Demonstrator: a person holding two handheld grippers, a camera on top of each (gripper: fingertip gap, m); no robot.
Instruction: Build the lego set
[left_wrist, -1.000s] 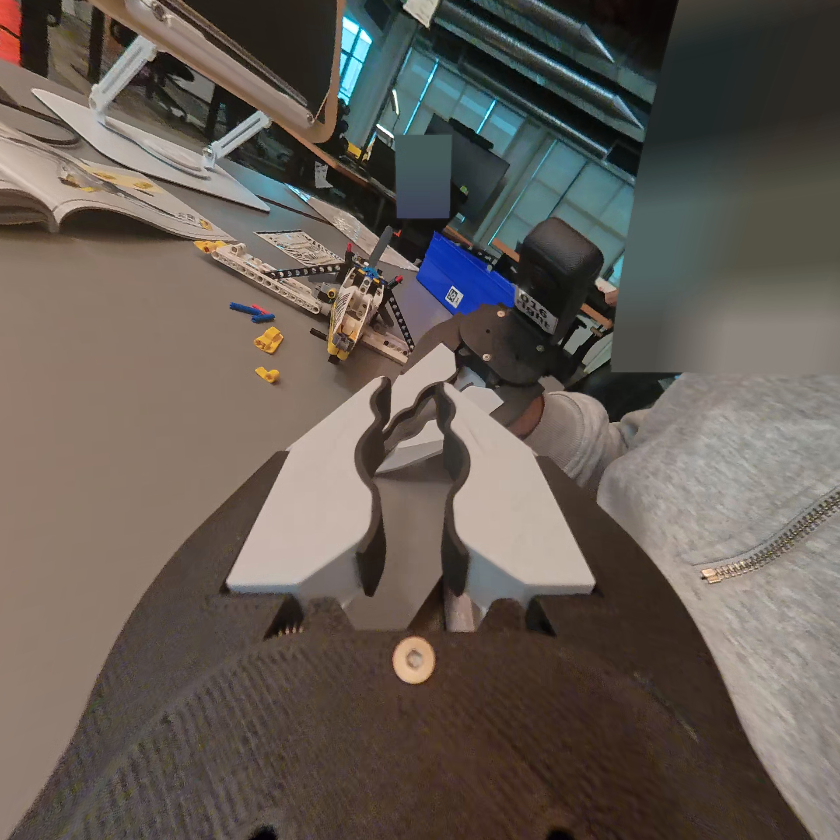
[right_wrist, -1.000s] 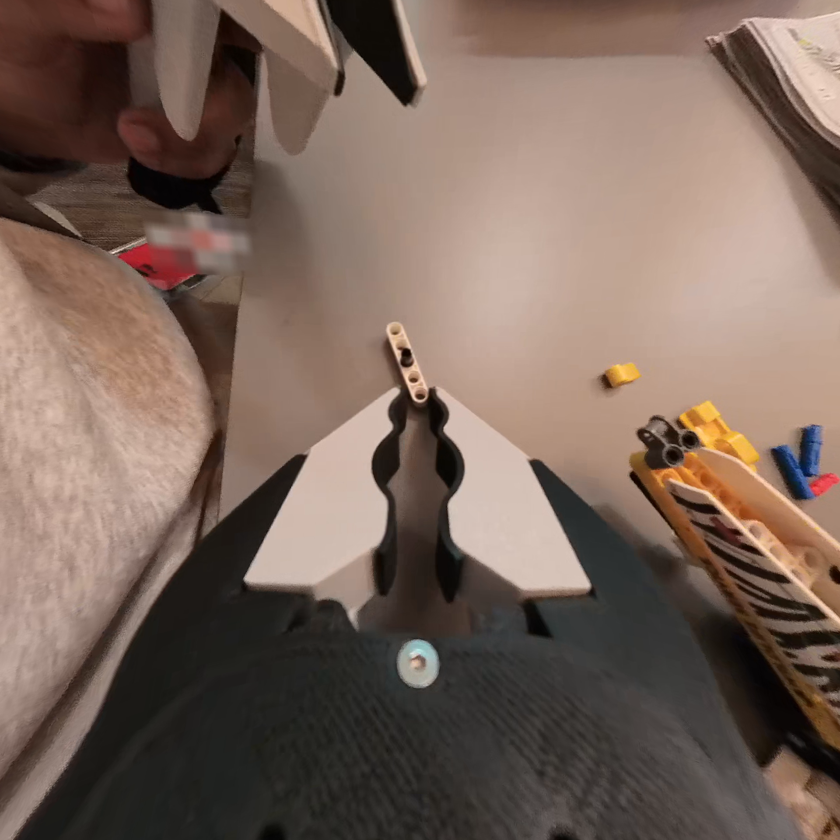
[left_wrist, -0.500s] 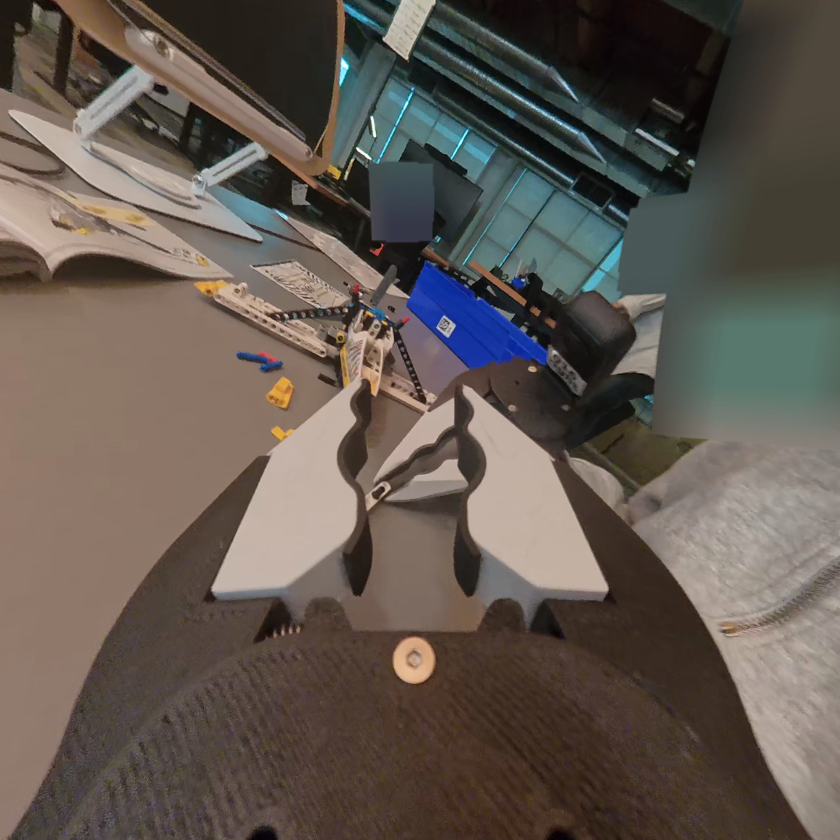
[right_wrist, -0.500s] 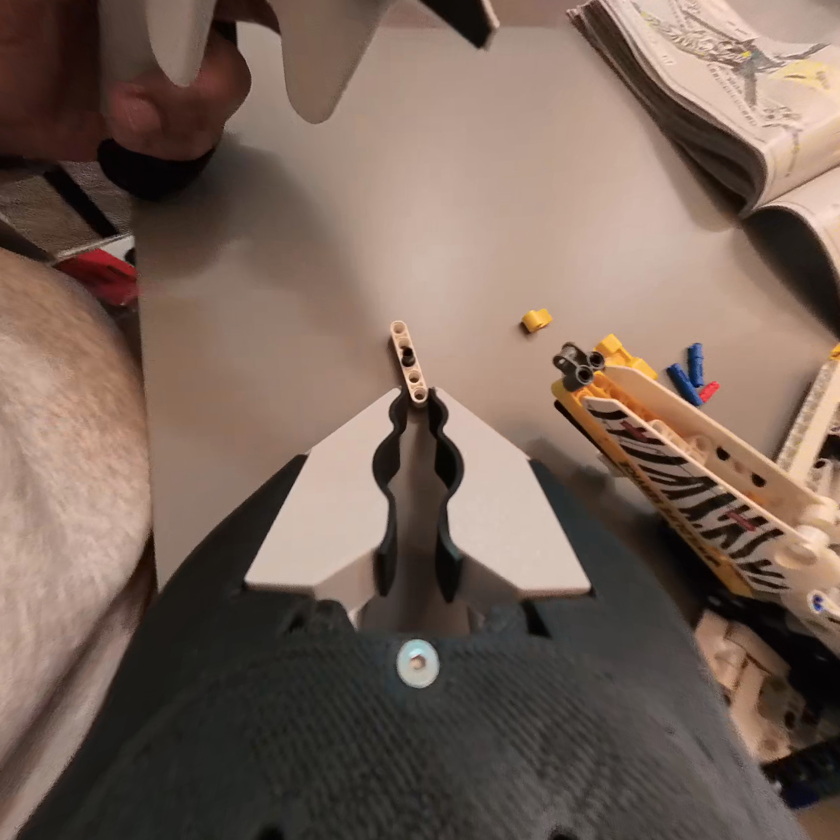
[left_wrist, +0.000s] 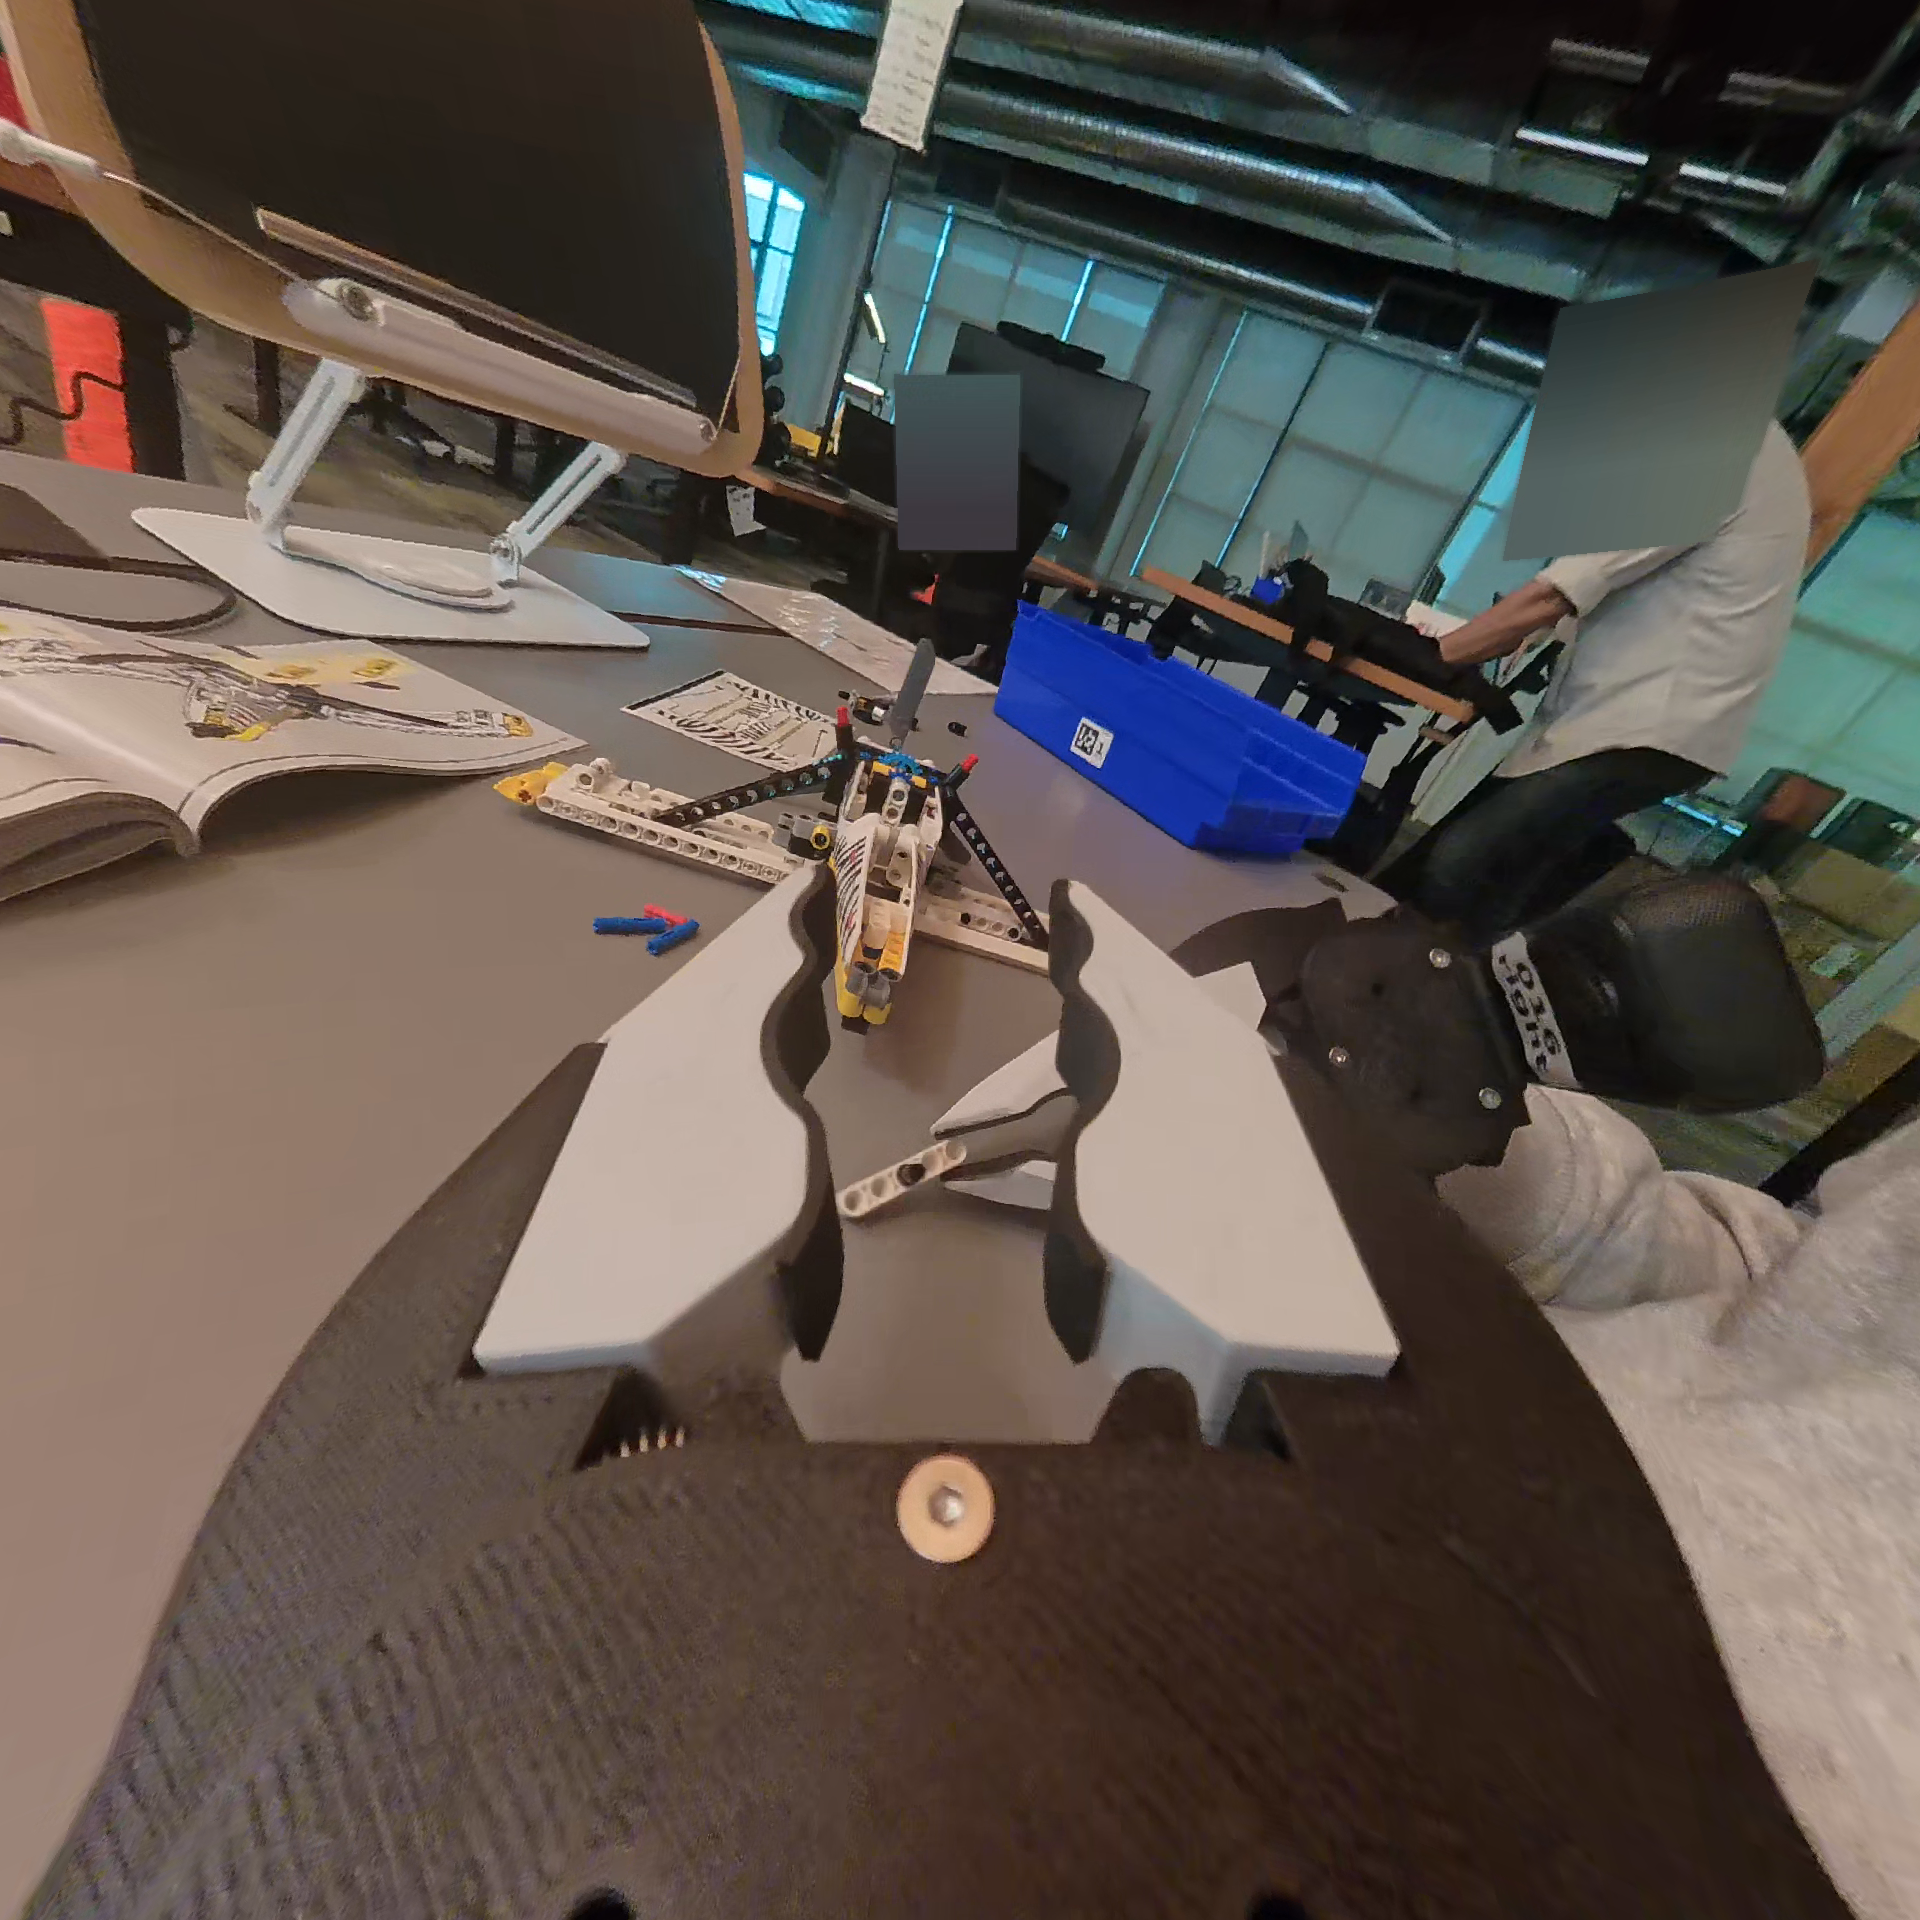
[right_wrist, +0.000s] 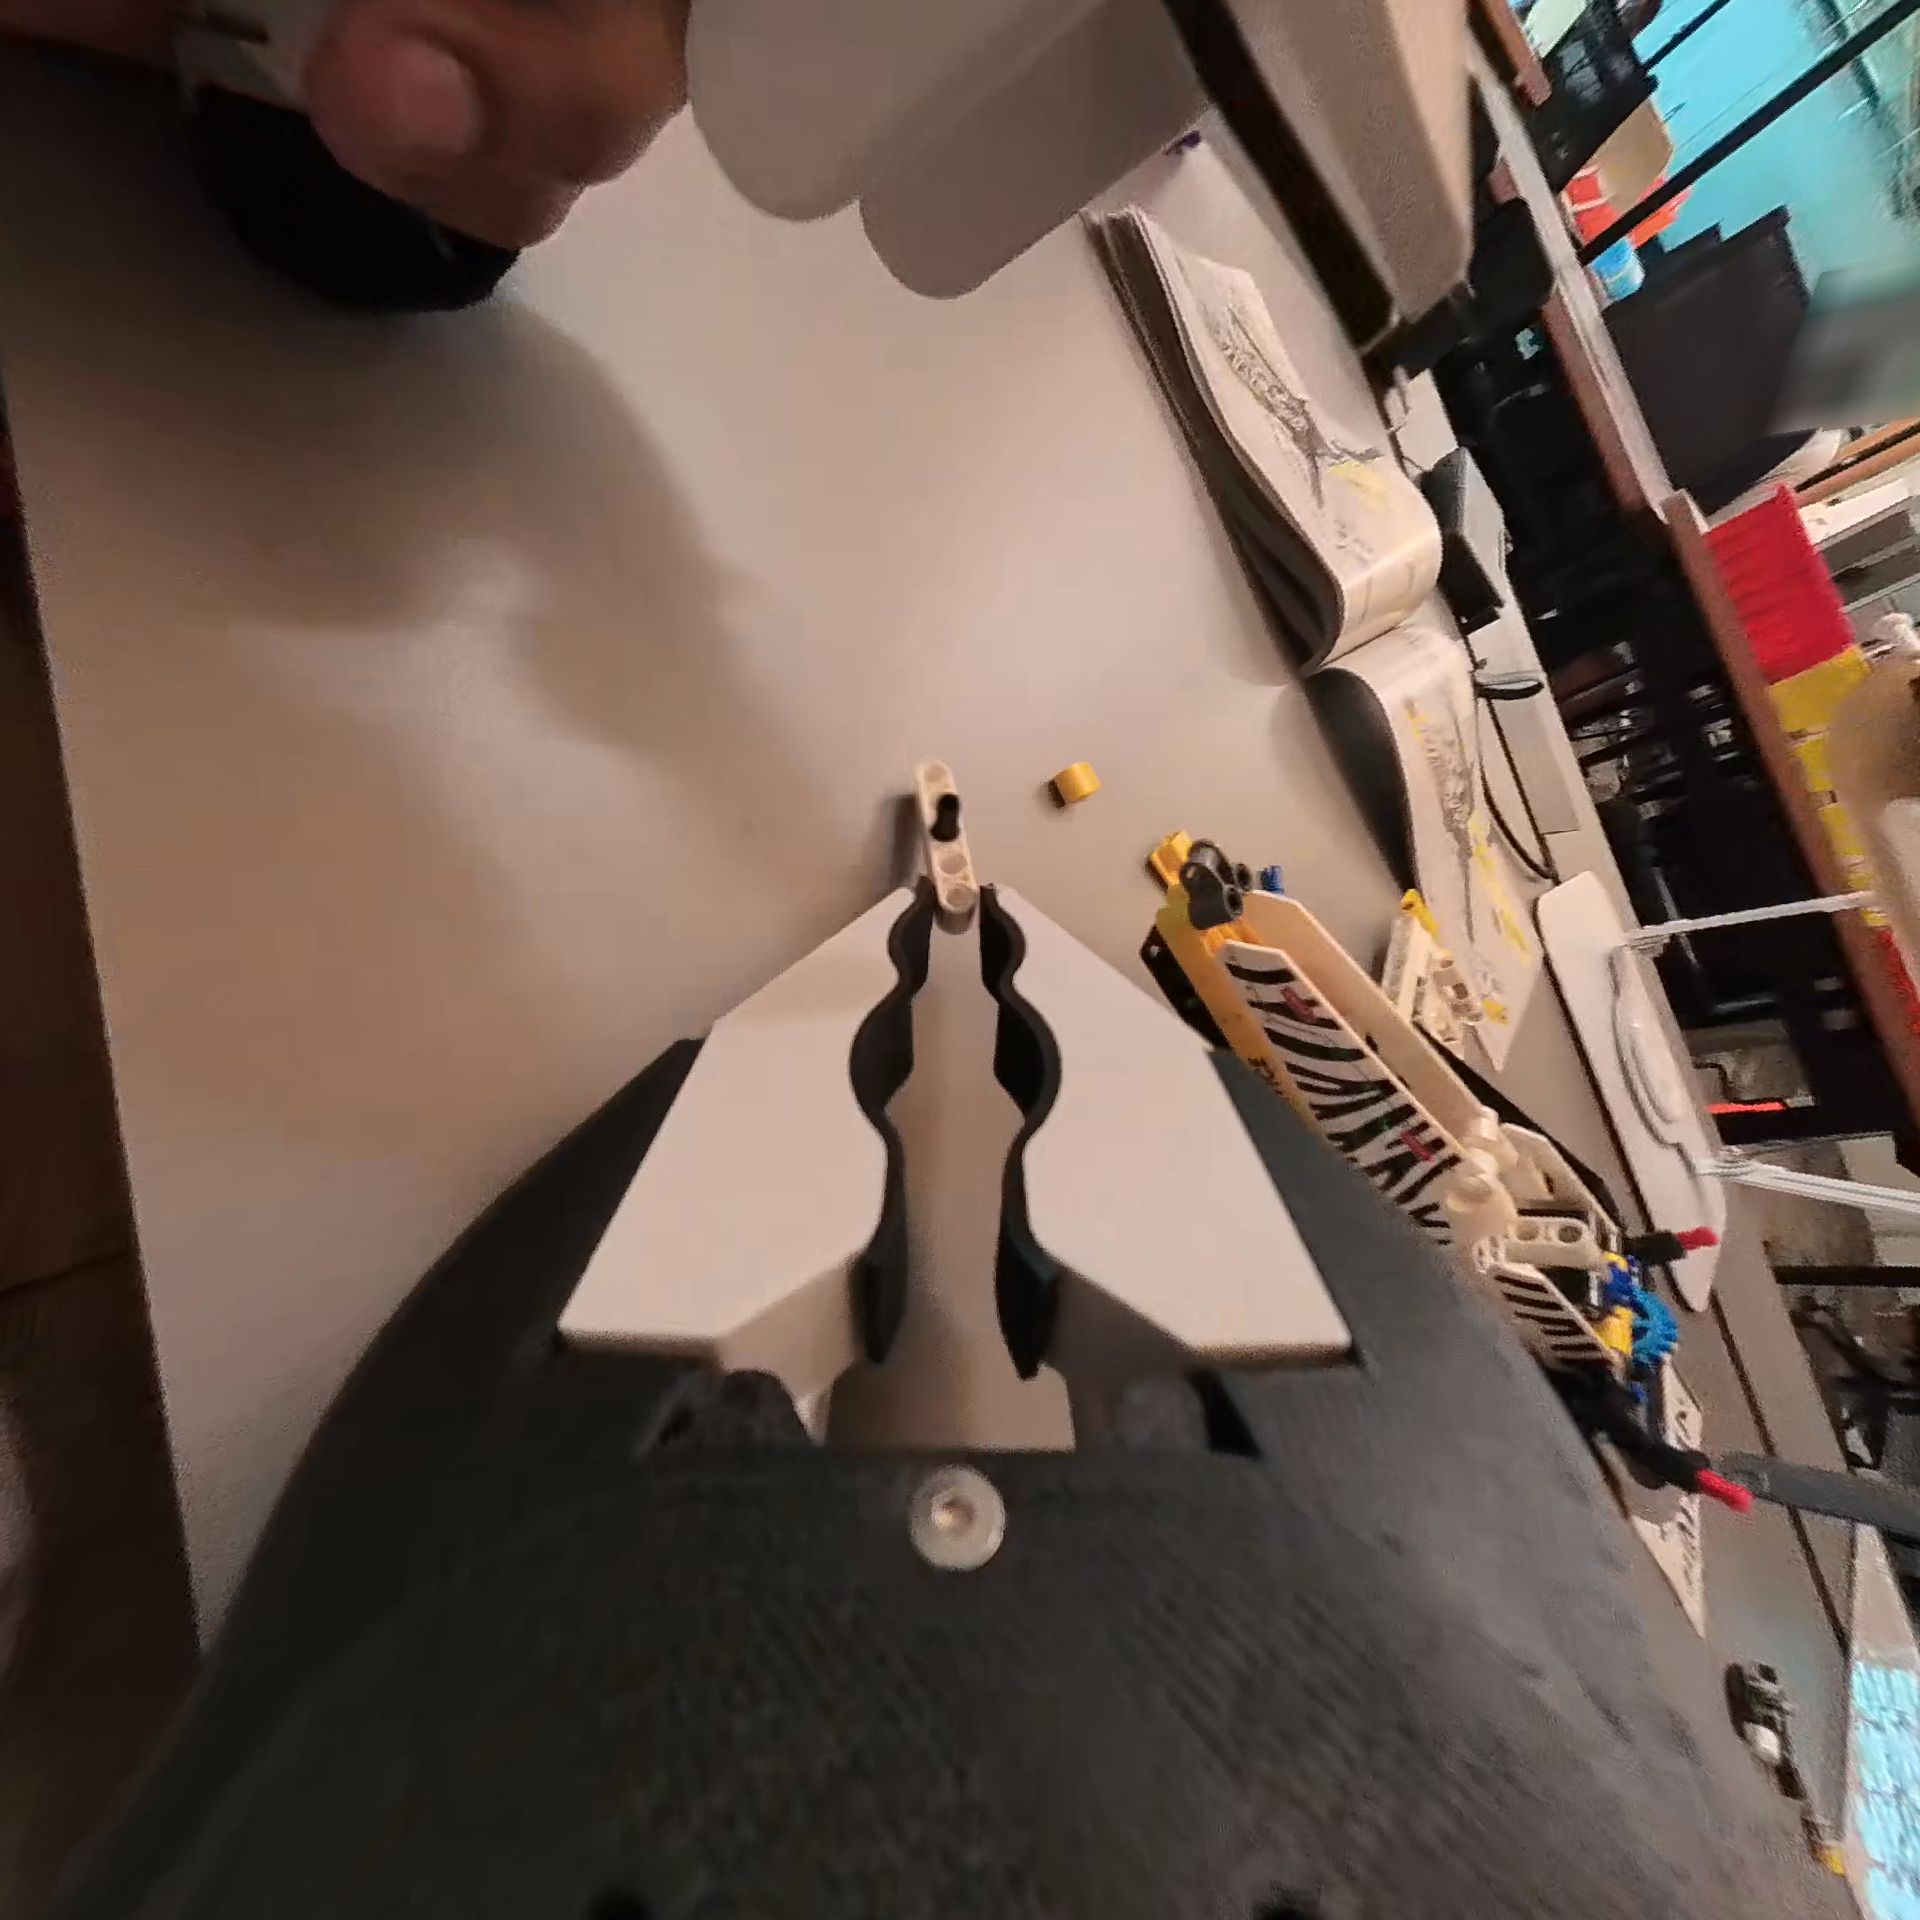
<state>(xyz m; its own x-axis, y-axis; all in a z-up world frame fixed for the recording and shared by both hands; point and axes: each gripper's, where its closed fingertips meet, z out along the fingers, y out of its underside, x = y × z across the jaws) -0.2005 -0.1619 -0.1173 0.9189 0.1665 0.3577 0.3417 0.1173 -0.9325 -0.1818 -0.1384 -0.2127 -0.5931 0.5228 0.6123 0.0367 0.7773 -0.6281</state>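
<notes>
The yellow and white lego helicopter model (left_wrist: 878, 904) with zebra-striped panels stands on the grey table (left_wrist: 260, 1091); it also shows in the right wrist view (right_wrist: 1340, 1060). My left gripper (left_wrist: 940, 899) is open and empty above the table, and the model shows between its fingers. My right gripper (right_wrist: 954, 906) is shut on a short white beam with holes (right_wrist: 943, 836), which sticks out past its tips. In the left wrist view that beam (left_wrist: 899, 1182) and the right gripper (left_wrist: 1013, 1138) sit low between my left fingers. The left gripper (right_wrist: 935, 135) hangs above the table.
A long white beam assembly (left_wrist: 644, 810) lies left of the model. Blue and red pins (left_wrist: 644, 925) and a small yellow piece (right_wrist: 1075, 781) lie loose. An open instruction booklet (left_wrist: 208, 717), a sticker sheet (left_wrist: 727, 717), a monitor stand (left_wrist: 384, 582) and a blue bin (left_wrist: 1174, 727) are farther back. A person sits at the back right. My right fingertips sit around 10 cm from my left ones.
My left gripper has opened wide and turned toward the model. My right gripper, still shut on the white beam, has swung so the beam now sits between the left fingers.
</notes>
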